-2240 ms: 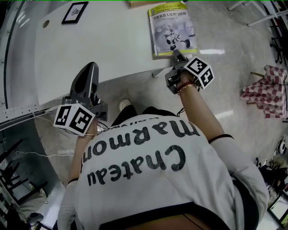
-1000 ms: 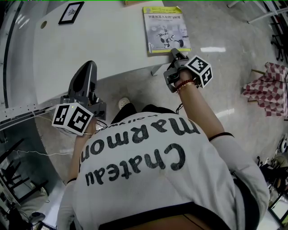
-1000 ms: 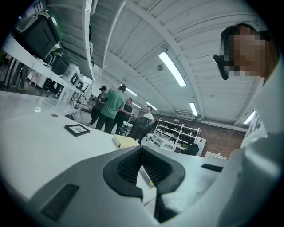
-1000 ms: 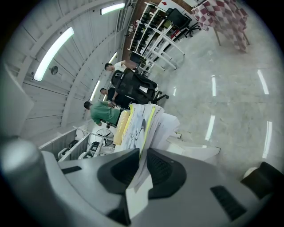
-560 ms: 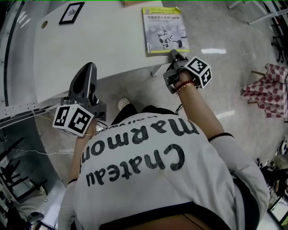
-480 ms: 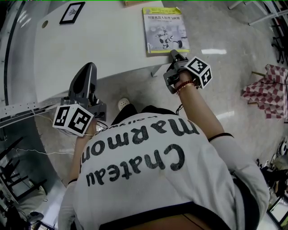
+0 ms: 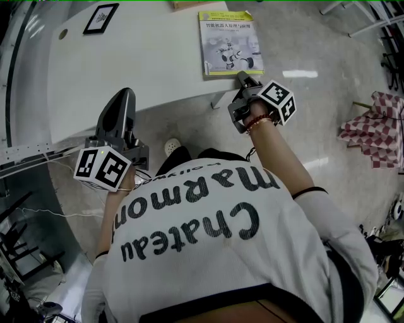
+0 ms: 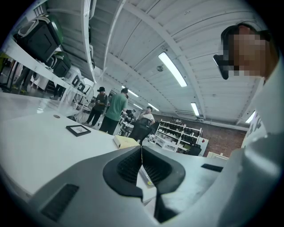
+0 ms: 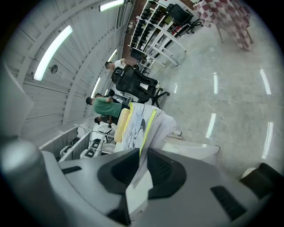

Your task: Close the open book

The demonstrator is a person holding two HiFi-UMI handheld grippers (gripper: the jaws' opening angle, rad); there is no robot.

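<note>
A white table stands on a glossy pale floor that mirrors the lamps. A small black-framed picture lies near the table's far left corner. Long strip lights run along the ribbed white ceiling. Shelving racks stand before a brick wall. A red-checked cloth shows at the floor's right side.

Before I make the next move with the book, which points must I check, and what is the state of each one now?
1. Right gripper shut on the near edge of the book: ok.
2. Cover faces up and the book lies on the table: ok.
3. All pages flat under the cover: cannot tell; they fan a little in the right gripper view.
4. Left gripper shut, empty, apart from the book: ok.
5. Margin at the table's edge: not ok; the book's near edge lies right at it.
6. Picture frame far from the book: ok.
</note>
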